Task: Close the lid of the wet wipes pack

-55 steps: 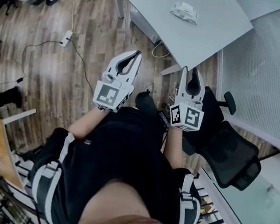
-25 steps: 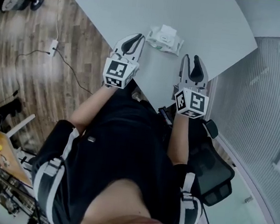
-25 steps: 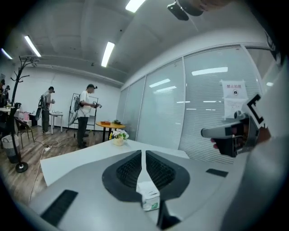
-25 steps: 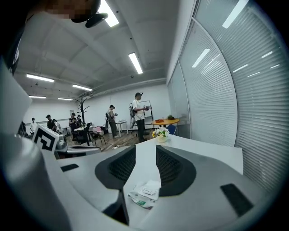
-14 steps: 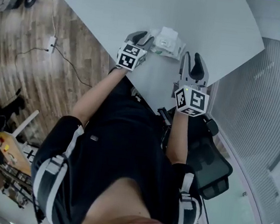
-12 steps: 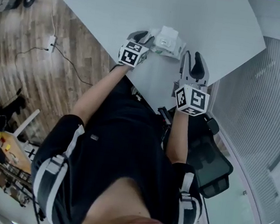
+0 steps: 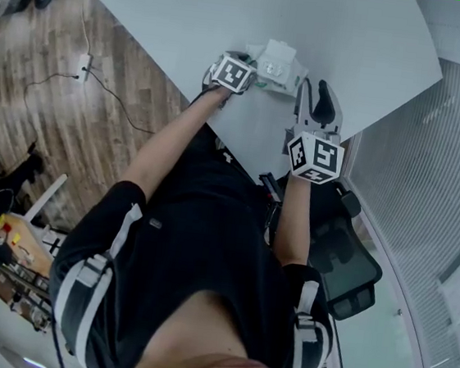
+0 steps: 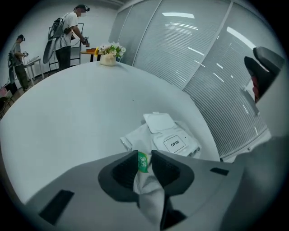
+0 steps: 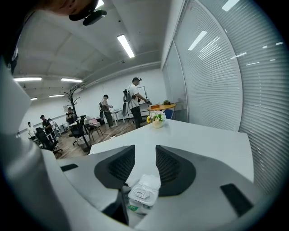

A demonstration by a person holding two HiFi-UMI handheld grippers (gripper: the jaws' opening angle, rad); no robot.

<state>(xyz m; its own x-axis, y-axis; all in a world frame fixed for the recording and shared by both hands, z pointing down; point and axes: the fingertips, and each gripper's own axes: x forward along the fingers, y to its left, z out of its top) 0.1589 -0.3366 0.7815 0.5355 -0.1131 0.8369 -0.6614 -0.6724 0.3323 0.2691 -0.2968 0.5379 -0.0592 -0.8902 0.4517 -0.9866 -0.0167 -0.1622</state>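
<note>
The white wet wipes pack [image 7: 281, 65] lies on the grey table [image 7: 191, 18] near its front edge. Its lid flap [image 8: 159, 122] is folded back beyond a panel marked OPEN [image 8: 175, 143]. My left gripper [image 7: 245, 64] points steeply down at the pack's near left end. Its jaws [image 8: 144, 158] are closing, and the pack's crimped end with a green mark is pinched between them. My right gripper [image 7: 318, 88] hovers open just right of the pack, with nothing between its pads. The pack [image 9: 143, 194] shows low between the right gripper's [image 9: 145, 151] jaws.
A black office chair [image 7: 352, 267] stands behind me on the right, by a glass wall with blinds. A cable and power strip [image 7: 83, 65] lie on the wood floor to the left. A flower pot [image 8: 108, 57] sits at the table's far end, with people beyond.
My left gripper has come forward and down, tipping steeply onto the pack's near end, which now sits between its jaws. My right gripper edged forward beside the pack.
</note>
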